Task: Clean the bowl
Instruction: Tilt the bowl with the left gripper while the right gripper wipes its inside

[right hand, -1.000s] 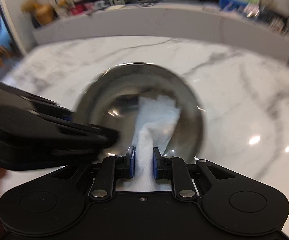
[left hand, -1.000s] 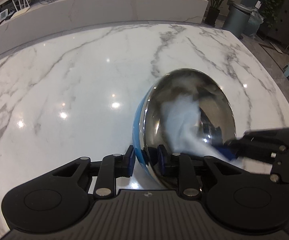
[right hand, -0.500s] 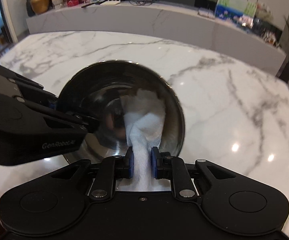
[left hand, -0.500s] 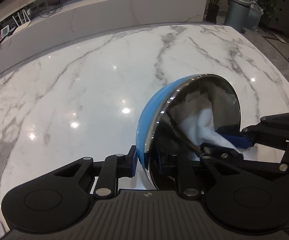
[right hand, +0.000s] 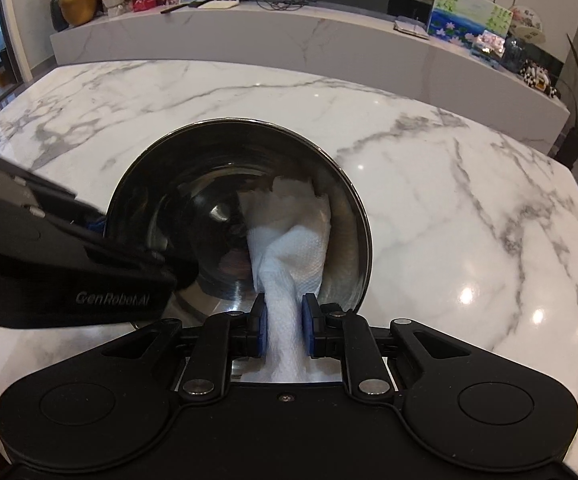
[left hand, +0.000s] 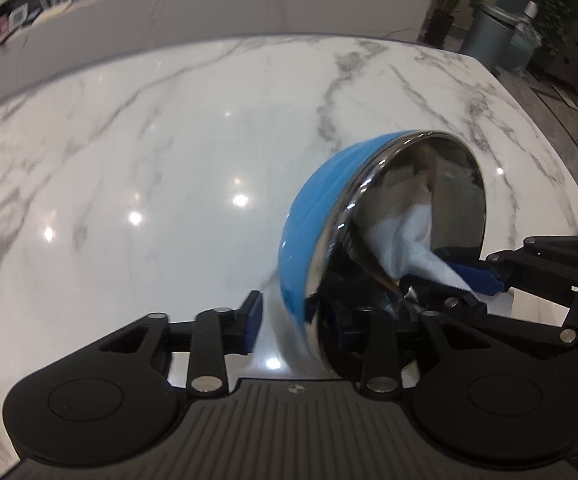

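Tilting on its edge above the white grey-veined marble counter [left hand: 137, 168], the round bowl with a blue outer shell and mirror-polished steel inside [left hand: 305, 216] looks light but stiff, and its glossy lining is probably slippery, so the thin rolled rim seems the only sensible place to pinch it. The left gripper [left hand: 297, 320] straddles that rim at the bowl's near edge: one blue-padded finger [left hand: 251, 316] stands on the blue outside with a visible gap between pad and shell, the other is inside the bowl, half hidden behind the chrome edge. The jaws stand moderately apart, and whether they truly clamp the rim cannot be told, since the near wall of the bowl is blurred. The right gripper [right hand: 283, 330] is closed narrowly on a soft, crumpled white paper towel [right hand: 289, 236], which bulges forward from between its fingers and presses against the right inner wall of the bowl. The towel should give and fold easily, so it needs firm pressure to wipe. The bowl's mouth faces the right gripper, directly ahead of its jaws.
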